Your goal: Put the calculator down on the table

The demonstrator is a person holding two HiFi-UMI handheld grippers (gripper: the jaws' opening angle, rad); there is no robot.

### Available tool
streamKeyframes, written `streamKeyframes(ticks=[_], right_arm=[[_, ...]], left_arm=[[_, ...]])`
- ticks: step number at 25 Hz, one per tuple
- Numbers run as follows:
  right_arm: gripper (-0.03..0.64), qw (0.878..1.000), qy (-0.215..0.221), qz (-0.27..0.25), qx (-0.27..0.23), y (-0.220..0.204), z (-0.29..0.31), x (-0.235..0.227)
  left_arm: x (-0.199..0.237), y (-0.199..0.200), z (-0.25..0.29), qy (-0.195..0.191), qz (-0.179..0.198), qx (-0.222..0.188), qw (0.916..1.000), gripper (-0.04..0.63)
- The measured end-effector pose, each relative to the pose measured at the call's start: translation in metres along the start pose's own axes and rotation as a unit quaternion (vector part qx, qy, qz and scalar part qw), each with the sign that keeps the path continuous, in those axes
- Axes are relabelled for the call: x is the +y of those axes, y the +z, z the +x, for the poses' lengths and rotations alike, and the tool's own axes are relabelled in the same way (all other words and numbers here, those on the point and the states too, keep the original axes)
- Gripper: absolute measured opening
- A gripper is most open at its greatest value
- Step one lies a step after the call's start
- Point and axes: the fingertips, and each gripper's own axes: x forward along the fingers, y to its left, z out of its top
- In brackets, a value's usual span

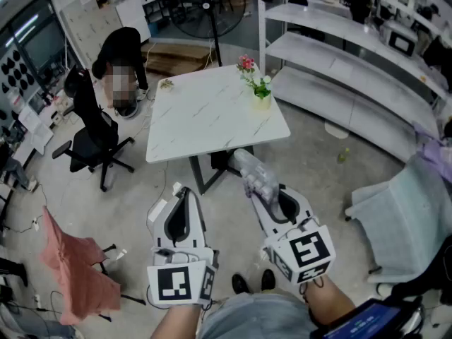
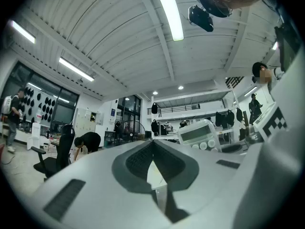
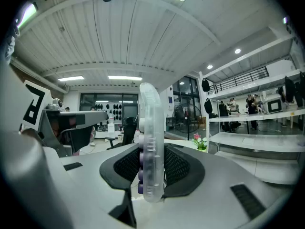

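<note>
The right gripper (image 3: 151,168) clamps its jaws on the calculator (image 3: 151,137), which stands edge-on between the pads. In the head view the calculator is in the air, just short of the near edge of the table (image 1: 212,119). To its left, the left gripper (image 2: 153,147) is closed and empty. A flower vase (image 1: 260,94) stands near the table's far right corner.
</note>
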Motion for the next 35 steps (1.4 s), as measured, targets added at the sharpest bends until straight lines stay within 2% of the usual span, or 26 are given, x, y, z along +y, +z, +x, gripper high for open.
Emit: streamKeyframes(ticks=[15,23,30,35], right_arm=[[0.144,1.000,-0.011,0.006,-0.027,0.012,0.022,0.018],[0.144,1.000,-0.019,0.012,-0.013,0.004,0.049,0.011],[0.144,0.999,-0.027,0.030,0.009,-0.015,0.092,-0.017],[0.144,0.998,-0.025,0.046,0.029,-0.036,0.149,-0.057]], left_arm=[[0.037,-0.007,-0.003,-0.008,-0.003,-0.009,0.9999,0.008],[0.057,-0.039,0.018,-0.007,-0.016,0.025,0.9995,0.008],[0.076,-0.067,0.063,0.002,-0.017,0.052,0.9985,0.008],[0.088,-0.089,0.128,0.001,-0.006,0.060,0.9982,0.008]])
